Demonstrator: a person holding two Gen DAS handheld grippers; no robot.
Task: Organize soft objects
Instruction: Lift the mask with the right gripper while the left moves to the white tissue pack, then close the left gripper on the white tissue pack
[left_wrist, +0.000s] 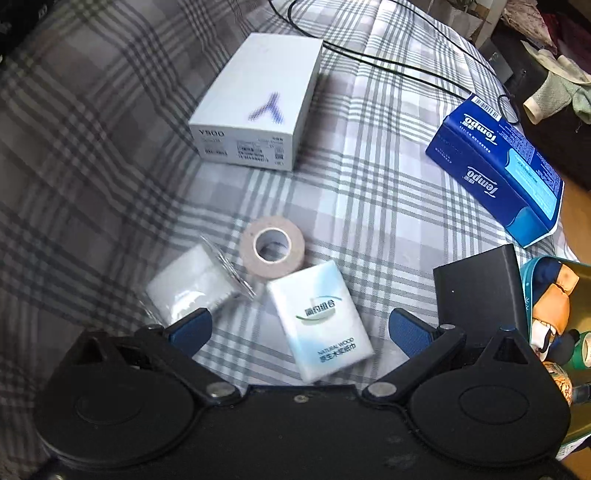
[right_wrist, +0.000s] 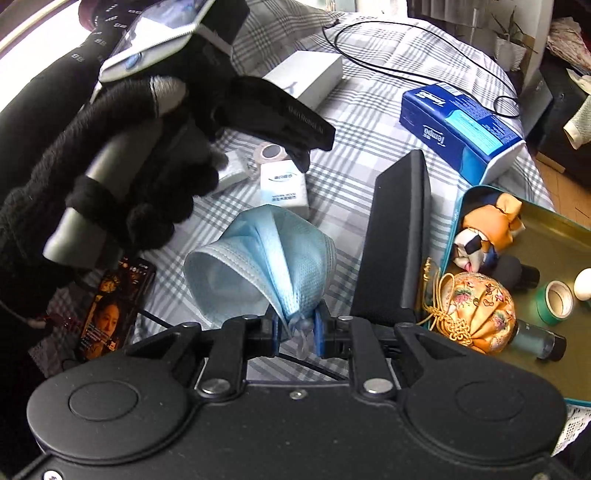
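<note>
Your right hand-held gripper (right_wrist: 295, 328) pinches the blue face mask (right_wrist: 266, 254) above the bed (left_wrist: 369, 206); carry it next to the tin tray (right_wrist: 554, 229). Your left hand-held gripper (left_wrist: 299, 328) hangs spread over the tissue pack (left_wrist: 319, 317).

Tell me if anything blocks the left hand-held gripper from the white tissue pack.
Nothing visible does. The left hand-held gripper is open with the white tissue pack lying between its fingers; the tape roll sits beyond it.
</note>
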